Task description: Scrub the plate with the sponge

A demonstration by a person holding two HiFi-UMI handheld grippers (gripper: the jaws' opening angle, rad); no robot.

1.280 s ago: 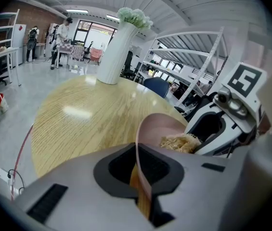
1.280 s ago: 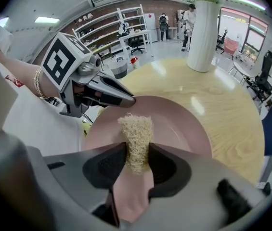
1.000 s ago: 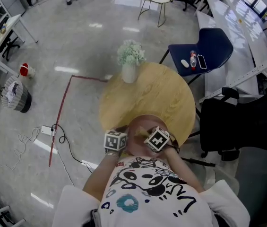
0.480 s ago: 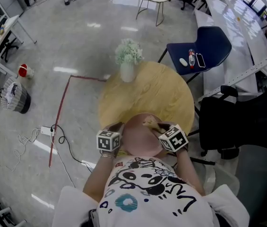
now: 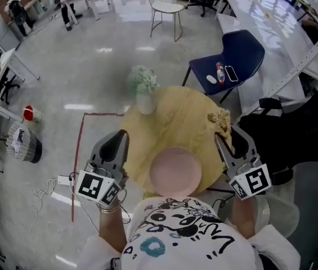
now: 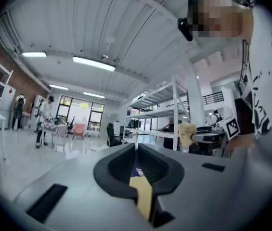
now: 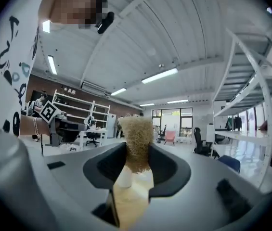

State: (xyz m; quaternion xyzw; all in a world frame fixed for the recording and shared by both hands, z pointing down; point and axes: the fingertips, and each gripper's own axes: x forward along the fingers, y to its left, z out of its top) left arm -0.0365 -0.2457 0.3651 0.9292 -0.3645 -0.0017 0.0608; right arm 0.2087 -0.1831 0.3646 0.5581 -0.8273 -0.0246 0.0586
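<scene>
Round pale-wood table (image 5: 187, 117), smooth grain. Flat round pink plate (image 5: 174, 172) sits at table's near edge. R gripper (image 5: 224, 136) by table's right edge, clamped on coarse, fibrous tan sponge (image 7: 136, 138). L gripper (image 5: 119, 136) by table's left edge, jaws pressed together, nothing btwn. Glossy grey floor (image 5: 91, 55) around table.

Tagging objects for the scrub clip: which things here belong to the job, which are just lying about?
Job: sponge, clamped in the right gripper; pink plate on the round table.
Lying about: flower vase, blue chair, waste basket, wire chair.
</scene>
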